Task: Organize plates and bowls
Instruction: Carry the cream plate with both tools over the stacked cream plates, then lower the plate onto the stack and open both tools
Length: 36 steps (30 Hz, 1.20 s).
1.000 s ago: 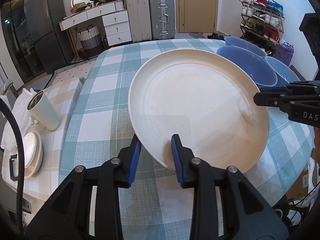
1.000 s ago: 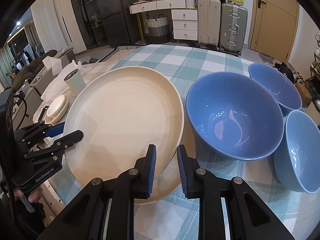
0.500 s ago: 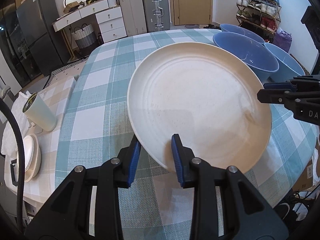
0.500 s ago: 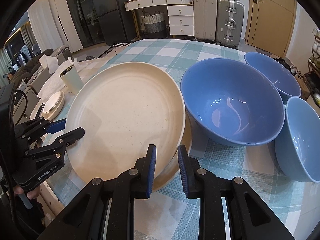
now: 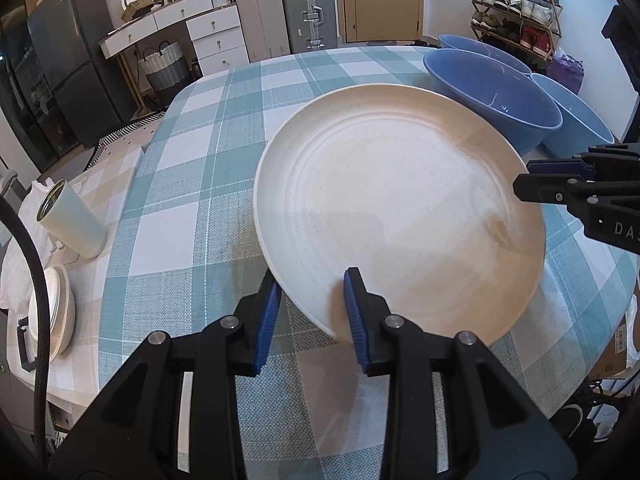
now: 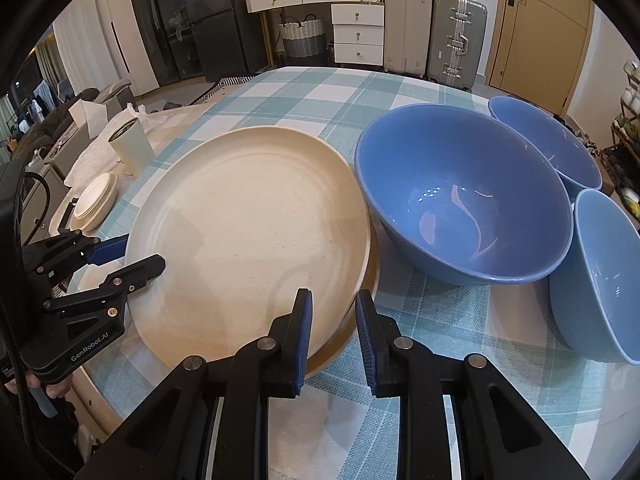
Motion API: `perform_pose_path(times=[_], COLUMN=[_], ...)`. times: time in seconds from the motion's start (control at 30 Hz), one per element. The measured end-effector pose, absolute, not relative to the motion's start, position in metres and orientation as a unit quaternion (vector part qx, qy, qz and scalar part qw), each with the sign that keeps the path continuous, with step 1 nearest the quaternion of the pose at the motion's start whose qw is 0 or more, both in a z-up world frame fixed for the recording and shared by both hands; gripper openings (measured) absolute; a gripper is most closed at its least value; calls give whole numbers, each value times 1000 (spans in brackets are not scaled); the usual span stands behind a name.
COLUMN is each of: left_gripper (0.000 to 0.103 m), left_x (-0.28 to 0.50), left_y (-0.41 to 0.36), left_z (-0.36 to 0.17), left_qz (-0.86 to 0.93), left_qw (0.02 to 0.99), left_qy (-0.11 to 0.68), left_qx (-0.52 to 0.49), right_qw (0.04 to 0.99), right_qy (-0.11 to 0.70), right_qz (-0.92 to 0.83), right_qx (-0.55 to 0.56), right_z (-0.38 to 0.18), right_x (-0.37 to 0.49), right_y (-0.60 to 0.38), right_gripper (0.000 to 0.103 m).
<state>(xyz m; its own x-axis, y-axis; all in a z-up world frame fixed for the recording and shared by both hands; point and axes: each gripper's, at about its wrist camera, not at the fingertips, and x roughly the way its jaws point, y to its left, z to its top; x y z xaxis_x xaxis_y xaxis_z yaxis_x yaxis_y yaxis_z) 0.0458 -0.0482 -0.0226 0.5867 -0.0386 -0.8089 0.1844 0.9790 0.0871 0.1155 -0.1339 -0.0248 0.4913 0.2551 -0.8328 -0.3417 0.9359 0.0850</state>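
Left gripper (image 5: 312,304): jaws clamped on plate (image 5: 400,208) rim.
Right gripper (image 6: 330,326): jaws clamped on opposite rim.
Plate: tilted above a second plate (image 6: 344,336), beside bowls (image 6: 460,192).

The checked table (image 5: 224,152) bore three blue bowls (image 6: 460,188), a lower plate (image 6: 370,280), and a cup (image 5: 72,220).

black hand-held gripper (image 5: 312,312), blue pads, silver screws, white lettering.
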Motion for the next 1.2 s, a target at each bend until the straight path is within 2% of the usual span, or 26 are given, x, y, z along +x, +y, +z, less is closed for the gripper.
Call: perform_pose_path(times=[1.2], left_gripper=[33], left_x=[45], left_y=[-61], left_z=[-38], left_qz=[-51], left_qw=[881], left_qy=[455], left_qx=[119], right_qw=[860], right_qy=[468], right_qz=[186], right_qx=[-88], right_z=[-30], right_x=[107], right_y=[-115], right_gripper=[24])
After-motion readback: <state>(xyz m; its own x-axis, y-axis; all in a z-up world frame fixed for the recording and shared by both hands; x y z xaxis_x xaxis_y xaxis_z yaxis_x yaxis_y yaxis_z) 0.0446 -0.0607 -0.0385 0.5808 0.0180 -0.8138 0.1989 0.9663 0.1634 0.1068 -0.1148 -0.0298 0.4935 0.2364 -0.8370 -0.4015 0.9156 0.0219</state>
